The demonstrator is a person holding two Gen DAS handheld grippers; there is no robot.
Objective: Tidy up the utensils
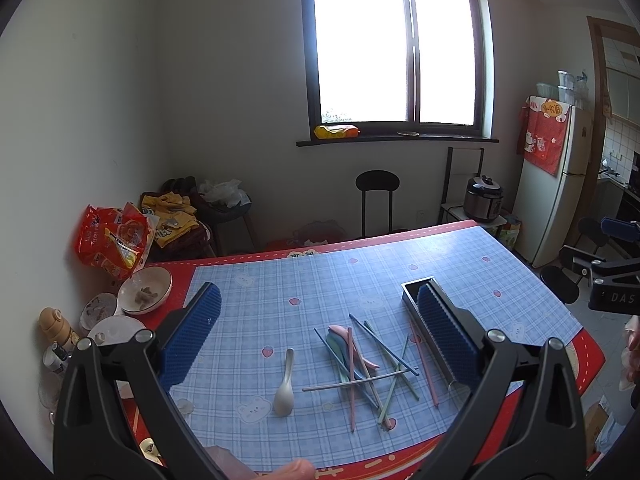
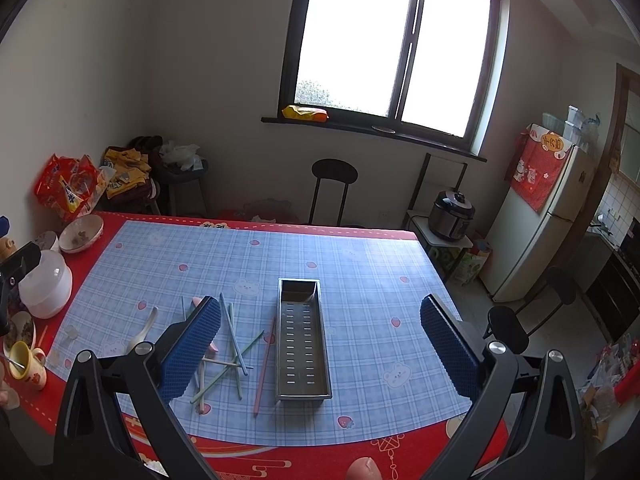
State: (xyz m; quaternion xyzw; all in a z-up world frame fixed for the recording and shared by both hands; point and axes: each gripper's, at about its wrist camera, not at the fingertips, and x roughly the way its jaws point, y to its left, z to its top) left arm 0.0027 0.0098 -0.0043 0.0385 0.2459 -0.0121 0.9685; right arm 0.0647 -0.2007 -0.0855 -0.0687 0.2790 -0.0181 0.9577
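A pile of pastel chopsticks (image 1: 376,364) and coloured spoons (image 1: 344,340) lies on the blue checked table mat (image 1: 300,280). A white spoon (image 1: 285,384) lies alone to its left. A perforated metal tray (image 2: 303,340) stands empty to the right of the pile; a pink chopstick (image 2: 264,368) lies beside it. My left gripper (image 1: 318,328) is open and empty, held above the pile. My right gripper (image 2: 320,344) is open and empty above the tray. The chopsticks also show in the right wrist view (image 2: 236,352).
Dirty bowls (image 1: 145,292), a white lidded pot (image 2: 45,284), a yellow mug (image 2: 26,364) and bottles (image 1: 56,328) crowd the table's left edge. A red snack bag (image 1: 114,240) leans at the far left corner. Stools (image 1: 377,200), a cooker (image 1: 483,198) and a fridge (image 1: 556,184) stand beyond.
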